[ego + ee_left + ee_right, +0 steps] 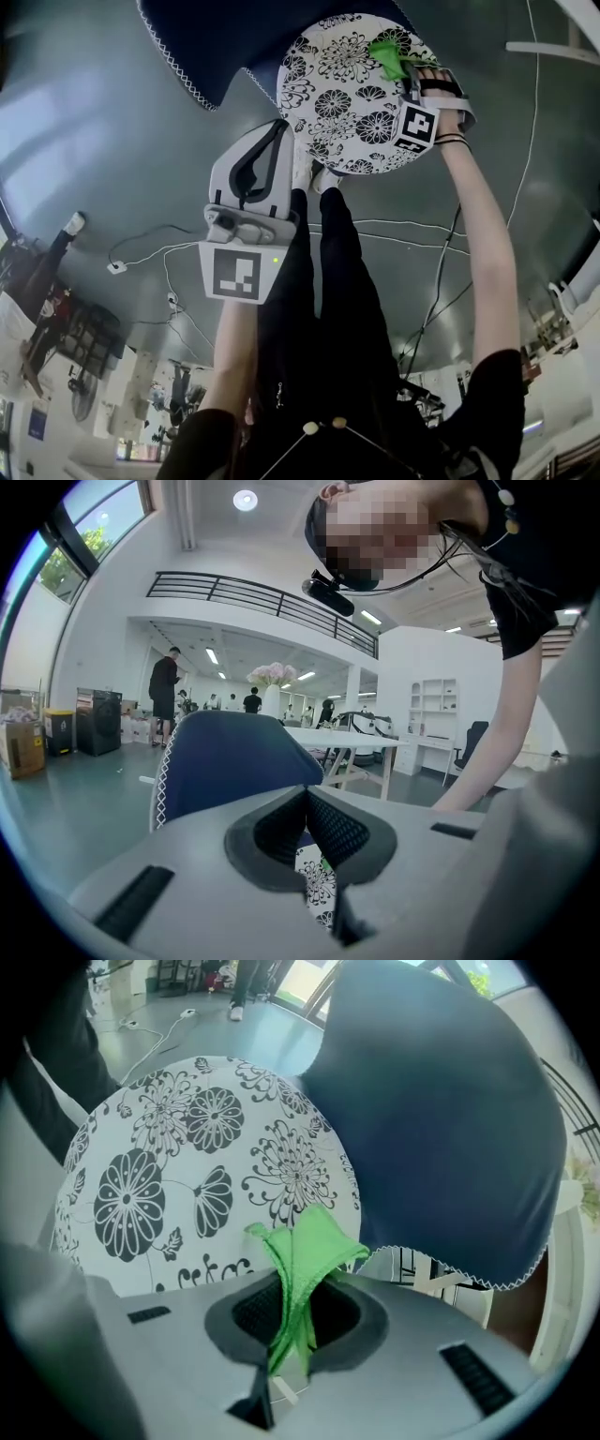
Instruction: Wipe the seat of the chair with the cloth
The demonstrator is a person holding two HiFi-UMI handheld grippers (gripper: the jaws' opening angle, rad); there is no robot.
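Note:
The chair's round seat (342, 94) is white with black flowers, and its dark blue backrest (225, 37) stands behind it. My right gripper (405, 75) is at the seat's edge, shut on a green cloth (392, 54). In the right gripper view the cloth (305, 1251) sticks up folded from between the jaws of the right gripper (295, 1312), just over the seat (178, 1157) next to the backrest (441, 1119). My left gripper (274, 141) hangs shut and empty beside the seat's near edge. The left gripper (307, 803) looks at the backrest (225, 761), with a sliver of seat (314, 888) below.
The person's black-clad legs (319, 281) stand right by the seat. Cables (141, 251) trail over the grey floor. A white table (352, 738) stands behind the chair, and several people (164, 691) are far off in the hall.

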